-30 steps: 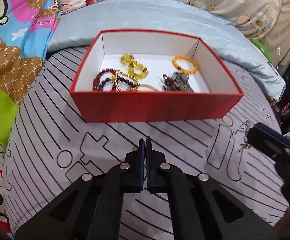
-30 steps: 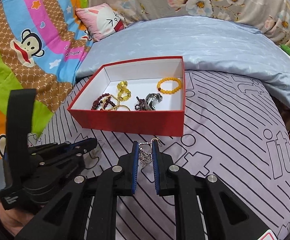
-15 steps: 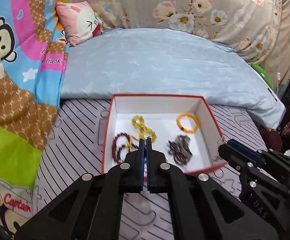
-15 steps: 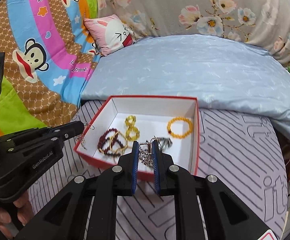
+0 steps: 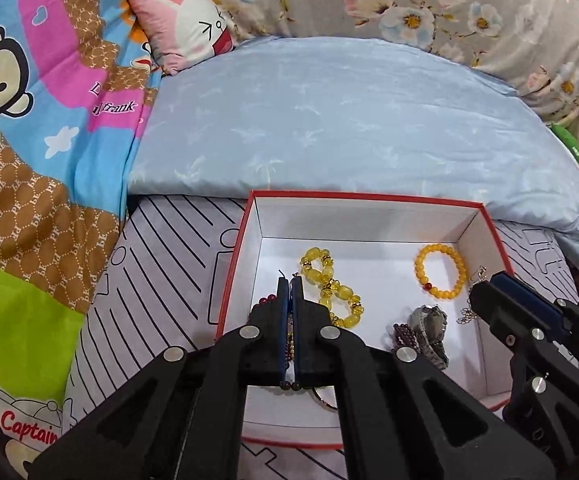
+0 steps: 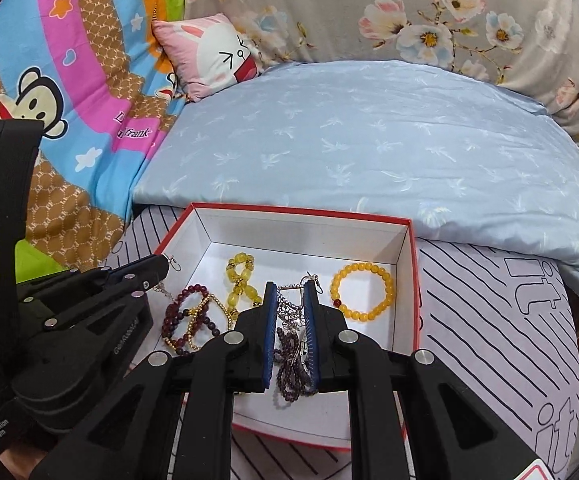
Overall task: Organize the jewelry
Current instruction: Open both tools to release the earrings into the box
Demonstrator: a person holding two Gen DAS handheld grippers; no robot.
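A: Both our grippers have come forward over the red box point(image 6: 407, 280); a second ago they hung short of its near wall, above the striped bed sheet point(image 6: 501, 320).

B: Agreed. Starting at the left, our left gripper point(image 5: 289, 284) has its jaws pressed together, and a thin silver chain point(image 6: 161, 289) with a small hook dangles from its tip over the box's left rim.

A: Inside the box, from left to right, we see the dark red beads point(image 6: 181, 320) tangled with a gold chain, then the yellow beads point(image 6: 241, 284) twisted into a figure eight.

B: Next comes our right gripper point(image 6: 290, 292). Its jaws are nearly closed, pinching a silver necklace point(image 6: 289, 312) that hangs between the pads above the box floor.

A: Below it lie purple beads point(image 6: 289, 372) and a watch point(image 5: 429, 324); we cannot tell whether the necklace touches them.

B: Farthest right, the orange bracelet point(image 6: 363, 292) lies flat near the back right corner.
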